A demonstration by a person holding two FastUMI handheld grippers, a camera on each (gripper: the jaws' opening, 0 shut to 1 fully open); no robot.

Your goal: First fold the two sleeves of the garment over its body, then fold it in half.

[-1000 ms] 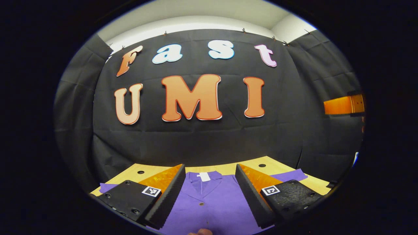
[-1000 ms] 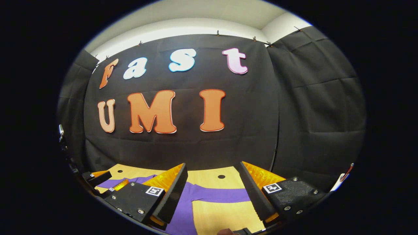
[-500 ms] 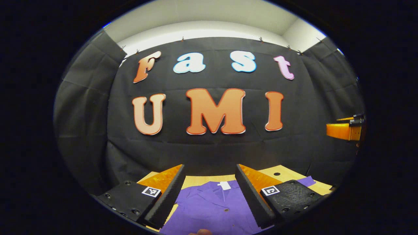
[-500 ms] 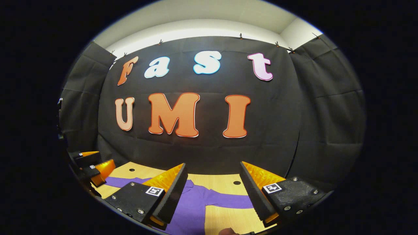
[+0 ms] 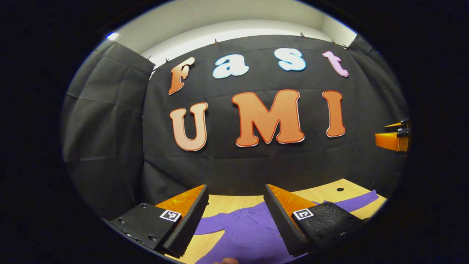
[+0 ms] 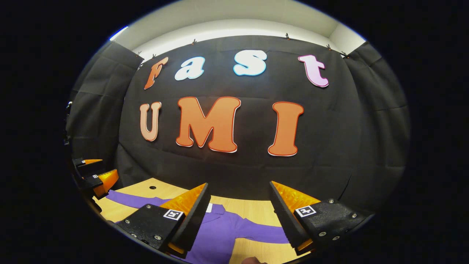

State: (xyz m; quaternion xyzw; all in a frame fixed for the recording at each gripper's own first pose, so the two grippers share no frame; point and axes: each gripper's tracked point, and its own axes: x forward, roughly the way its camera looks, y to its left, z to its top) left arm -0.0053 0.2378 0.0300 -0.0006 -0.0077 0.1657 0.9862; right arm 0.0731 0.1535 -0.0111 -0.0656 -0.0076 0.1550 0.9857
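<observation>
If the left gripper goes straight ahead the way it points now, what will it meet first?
Probably the black cloth wall. The left gripper is open and aimed above the purple shirt and the table, though depth is hard to judge.

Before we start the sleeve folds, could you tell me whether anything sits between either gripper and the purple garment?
Nothing visible does. The left gripper and right gripper both hang open above the purple garment, which lies spread on the wooden table.

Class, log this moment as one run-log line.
left gripper: open, above shirt | right gripper: open, above shirt | purple shirt: flat on wooden table, sleeves unfolded | fold: not begun
</observation>
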